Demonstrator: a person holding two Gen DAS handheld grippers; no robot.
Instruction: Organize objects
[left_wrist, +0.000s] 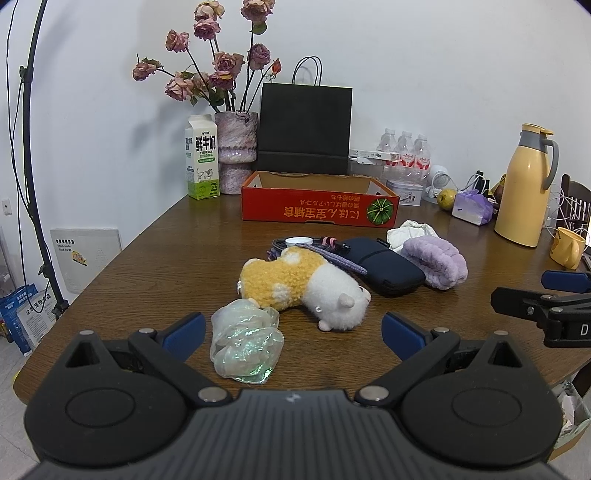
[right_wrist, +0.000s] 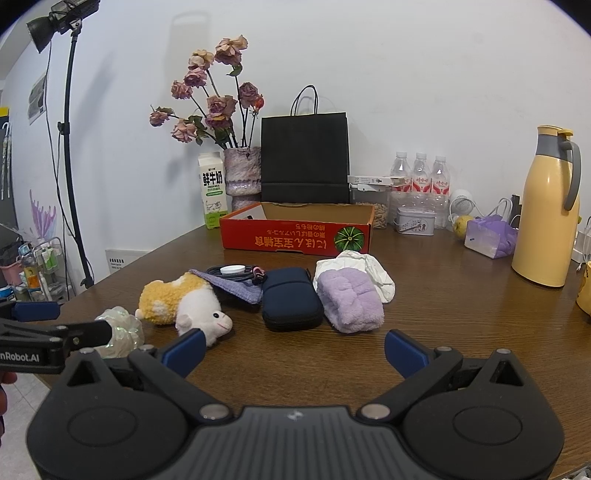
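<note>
A loose pile lies mid-table: an iridescent plastic bag (left_wrist: 246, 343), a yellow-and-white plush sheep (left_wrist: 303, 288), a dark blue pouch (left_wrist: 384, 267), a fluffy purple cloth (left_wrist: 436, 262), a white crumpled cloth (left_wrist: 410, 230) and a grey pouch with cables (left_wrist: 317, 251). A red cardboard tray (left_wrist: 319, 206) stands open behind them. My left gripper (left_wrist: 293, 334) is open, just in front of the plastic bag. My right gripper (right_wrist: 295, 349) is open, in front of the dark blue pouch (right_wrist: 290, 299) and purple cloth (right_wrist: 349, 299). Both are empty.
Along the back stand a milk carton (left_wrist: 201, 158), a vase of dried roses (left_wrist: 236, 151), a black paper bag (left_wrist: 304, 127), water bottles (left_wrist: 406, 147), a tin (left_wrist: 404, 192) and a yellow thermos (left_wrist: 524, 188). A yellow mug (left_wrist: 567, 247) sits far right. A lamp stand (right_wrist: 74, 155) rises left.
</note>
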